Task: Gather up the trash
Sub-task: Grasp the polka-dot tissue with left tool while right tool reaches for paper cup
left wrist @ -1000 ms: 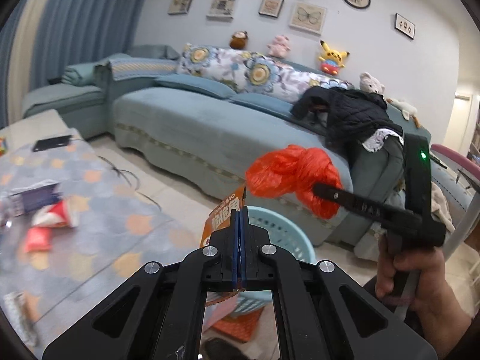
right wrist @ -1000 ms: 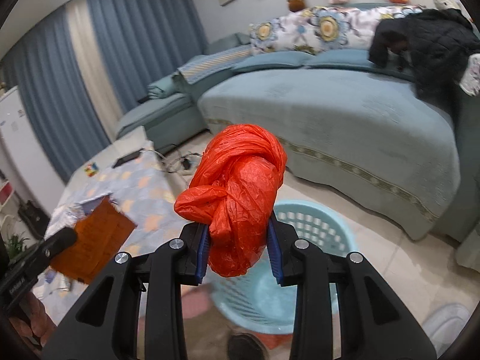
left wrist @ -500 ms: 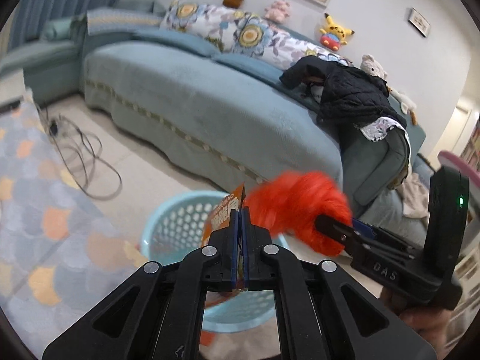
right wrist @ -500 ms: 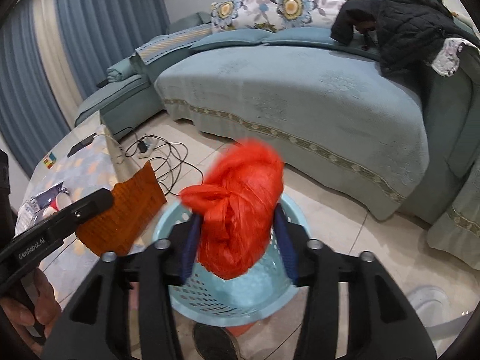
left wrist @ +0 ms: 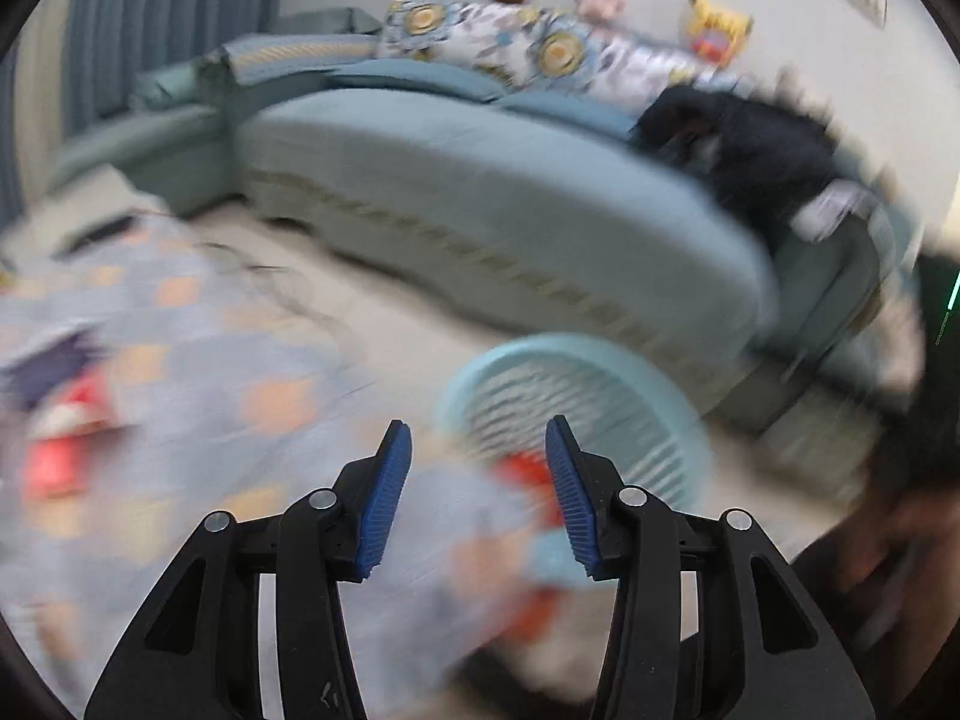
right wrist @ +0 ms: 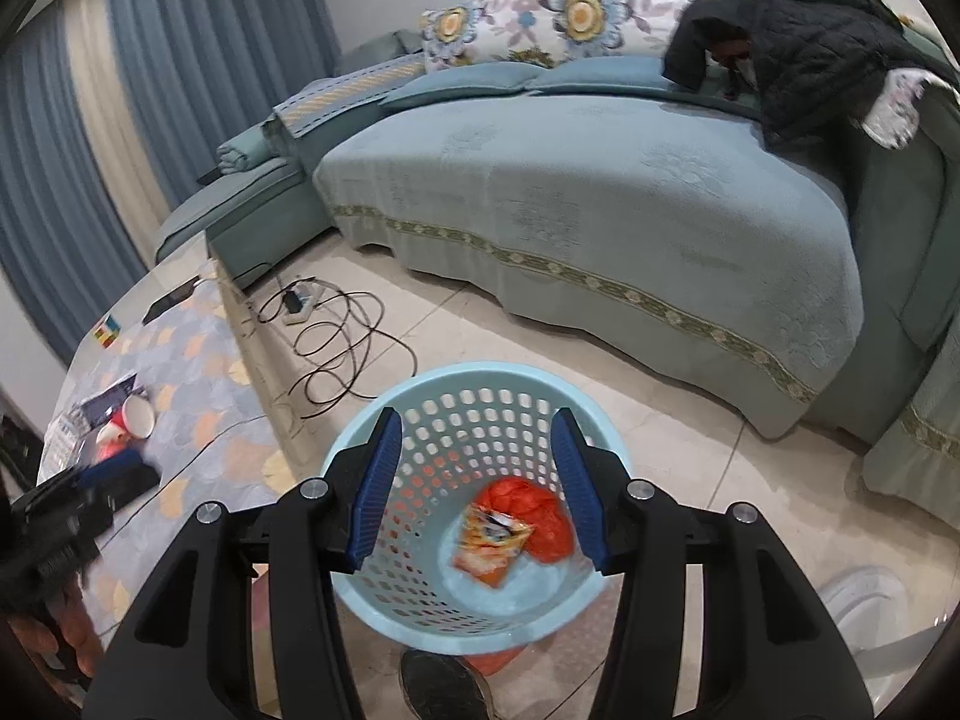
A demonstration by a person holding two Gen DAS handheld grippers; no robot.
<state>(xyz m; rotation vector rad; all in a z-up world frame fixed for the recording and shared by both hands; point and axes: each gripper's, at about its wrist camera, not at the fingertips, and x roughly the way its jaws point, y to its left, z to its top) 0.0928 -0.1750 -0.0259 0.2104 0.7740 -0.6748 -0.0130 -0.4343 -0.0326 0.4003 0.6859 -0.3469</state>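
Both pieces of trash are in the light blue basket (right wrist: pixel 480 516): the red plastic bag (right wrist: pixel 537 516) lies on the bottom, and the orange snack wrapper (right wrist: pixel 492 546) lies partly on top of it, toward its left.

Your right gripper (right wrist: pixel 477 495) hangs right over the basket mouth, pointing down into it. Its jaws stand apart with nothing between the blue pads; they opened a moment ago and have since barely changed. The bag is clear of it, down below.

Your left gripper (left wrist: pixel 477 495) has just been opening; its jaws are parted and empty too. That view is badly smeared by motion. You can still make out the basket (left wrist: pixel 576 420) just beyond the right fingertip, with a red blur inside it. Can't tell more from that view.

More litter sits on the table with the patterned cloth (right wrist: pixel 198 420) left of the basket: a red paper cup (right wrist: pixel 135 417) on its side and some wrappers beside it. A tangle of black cable (right wrist: pixel 336 348) lies on the tile floor between table and teal sofa (right wrist: pixel 600 210). A black jacket (right wrist: pixel 804 54) is heaped on the sofa's far right.
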